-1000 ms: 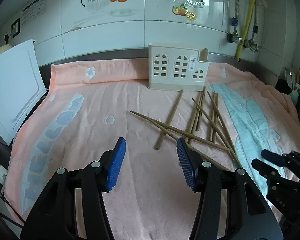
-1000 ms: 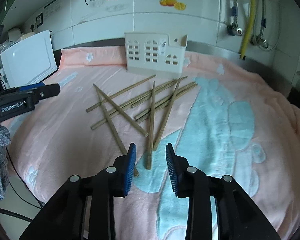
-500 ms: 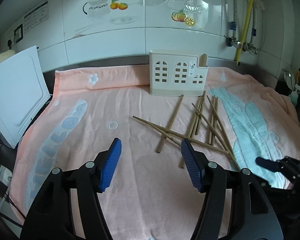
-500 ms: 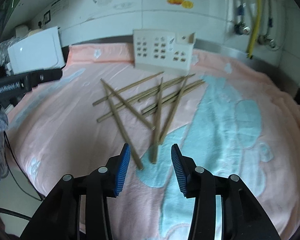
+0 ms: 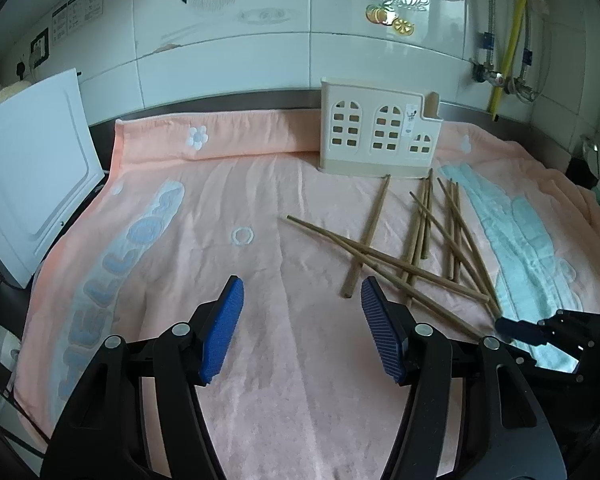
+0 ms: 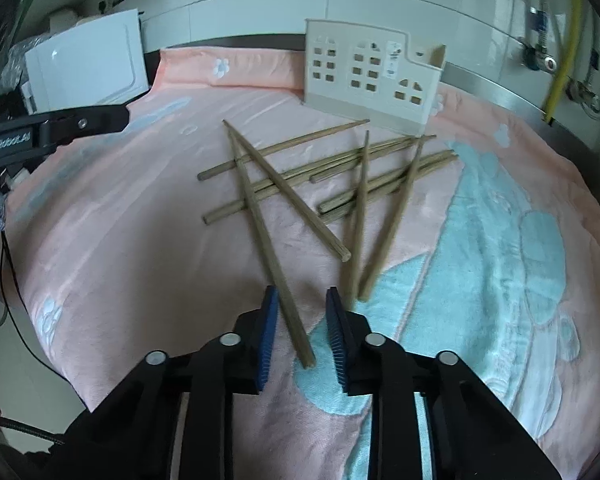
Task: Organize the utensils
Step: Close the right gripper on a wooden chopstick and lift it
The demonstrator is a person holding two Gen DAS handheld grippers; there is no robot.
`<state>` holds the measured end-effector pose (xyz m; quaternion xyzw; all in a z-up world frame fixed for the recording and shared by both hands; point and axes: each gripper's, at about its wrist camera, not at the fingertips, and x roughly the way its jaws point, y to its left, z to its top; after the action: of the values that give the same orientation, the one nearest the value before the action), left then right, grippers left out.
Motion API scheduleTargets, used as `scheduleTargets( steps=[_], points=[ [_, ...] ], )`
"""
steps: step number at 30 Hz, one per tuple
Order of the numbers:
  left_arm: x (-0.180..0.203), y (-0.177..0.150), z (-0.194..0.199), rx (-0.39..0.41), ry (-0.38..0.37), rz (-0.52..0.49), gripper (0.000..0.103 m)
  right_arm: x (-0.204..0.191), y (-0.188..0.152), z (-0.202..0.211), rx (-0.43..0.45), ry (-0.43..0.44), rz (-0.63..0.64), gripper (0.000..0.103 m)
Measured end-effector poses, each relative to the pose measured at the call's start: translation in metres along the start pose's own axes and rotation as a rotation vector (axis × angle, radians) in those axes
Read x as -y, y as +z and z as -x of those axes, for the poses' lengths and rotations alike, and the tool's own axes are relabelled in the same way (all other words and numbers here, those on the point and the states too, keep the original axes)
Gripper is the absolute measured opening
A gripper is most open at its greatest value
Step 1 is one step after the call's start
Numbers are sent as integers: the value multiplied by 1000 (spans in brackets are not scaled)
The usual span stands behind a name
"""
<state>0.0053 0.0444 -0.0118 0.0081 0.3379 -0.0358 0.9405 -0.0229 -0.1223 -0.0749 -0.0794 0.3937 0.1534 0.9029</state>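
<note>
My right gripper (image 6: 300,334) just narrowed around nearest chopstick (image 6: 274,264), pads not yet pressing; it lay well in front of utensil holder (image 6: 370,76). Left gripper (image 5: 300,332) hung wide, empty. First pickup imminent; holder apparently unfilled.

Soft, even daylight; glare streaks on glossy wall tiles (image 5: 340,12). Strong fisheye bending, dark vignette at corners. Right wrist view: near chopsticks (image 6: 364,240) motion-blurred.

Chopsticks (image 6: 272,248): matt brown wood. Towel (image 5: 260,360): soft fuzzy terry cloth. Utensil holder (image 5: 376,136): smooth cream plastic. Wall tiles (image 5: 228,52): glossy glazed. Gripper pads (image 5: 224,332): ribbed blue rubber.
</note>
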Motion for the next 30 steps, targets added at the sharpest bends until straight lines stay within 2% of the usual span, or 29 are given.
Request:
scheduleTargets(
  steps=[4, 7, 10, 15, 22, 30],
  points=[
    [-4, -2, -4, -12, 7, 8, 56, -9, -4, -2, -4, -6, 48, 13],
    [-5, -3, -6, -21, 10, 13, 55, -7, -4, 0, 6, 7, 36, 8],
    [-1, -3, -5, -24, 5, 15, 54, -5, -5, 9, 31, 19, 14, 7],
    [16, -5, -4, -43, -22, 18, 54, 7, -5, 35, 91, 51, -39, 7],
    [43, -10, -8, -92, -79, 72, 54, 34, -7, 80, 191, 104, -132, 7],
    [86, -13, -20, -148, -100, 124, 55, 71, -15, 125, 328, 77, -211, 7]
  ],
)
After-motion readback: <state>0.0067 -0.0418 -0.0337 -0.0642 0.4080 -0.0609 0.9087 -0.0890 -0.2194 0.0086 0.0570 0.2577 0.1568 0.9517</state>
